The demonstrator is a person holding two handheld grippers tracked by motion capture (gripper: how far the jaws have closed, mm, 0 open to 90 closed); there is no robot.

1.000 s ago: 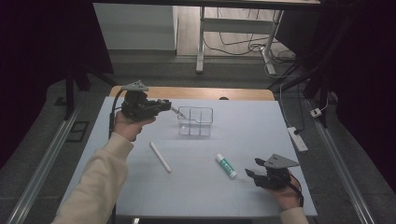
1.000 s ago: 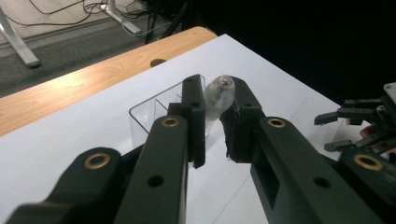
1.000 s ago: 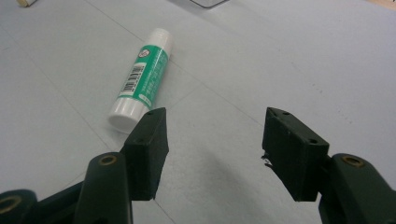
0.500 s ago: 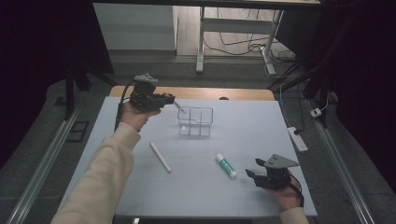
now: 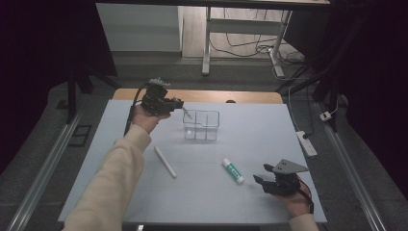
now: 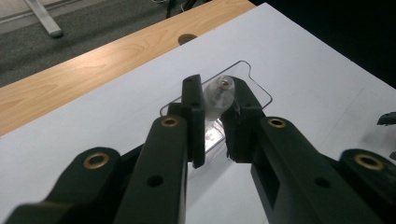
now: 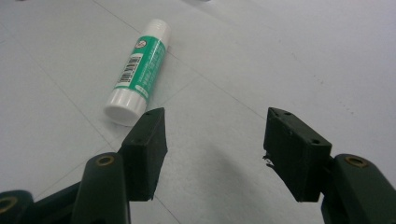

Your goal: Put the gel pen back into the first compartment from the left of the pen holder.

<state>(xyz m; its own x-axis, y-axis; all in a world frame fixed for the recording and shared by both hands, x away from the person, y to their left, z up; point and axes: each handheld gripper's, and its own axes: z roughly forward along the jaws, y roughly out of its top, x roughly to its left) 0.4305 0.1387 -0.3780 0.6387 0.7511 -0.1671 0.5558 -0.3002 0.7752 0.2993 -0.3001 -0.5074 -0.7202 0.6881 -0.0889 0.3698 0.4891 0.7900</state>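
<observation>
The left tongs (image 5: 179,104) hang above the far-left part of the desk (image 5: 269,130), their jaws closed on a small clear pen-like thing (image 6: 218,95) whose round end shows a red dot in the left gripper view. In the high view its thin tip (image 5: 187,114) slants down from the jaw ends toward the clear plastic box (image 5: 201,125), reaching just to that box's near-left rim (whether it touches the rim I cannot tell). The box stands just beyond and below the left tongs, with a divider splitting it into compartments; in the left gripper view its outline (image 6: 254,79) runs straight ahead of the jaws.

The right tongs (image 5: 261,179) rest low by the desk's near-right corner, held in the person's hand (image 5: 294,199), jaws spread wide with nothing between them. In the right gripper view (image 7: 212,135) the bare desk surface lies in the gap. A green-and-white glue stick (image 7: 139,70) lies flat just ahead and to the left of the left jaw, its white cap end nearest the jaw tip, close but apart from it. In the high view the same glue stick (image 5: 233,171) lies just left of the right tongs.

A white stick (image 5: 165,162) lies flat on the desk between the two tongs, nearer the person's cream sleeve (image 5: 113,183), well apart from both.
</observation>
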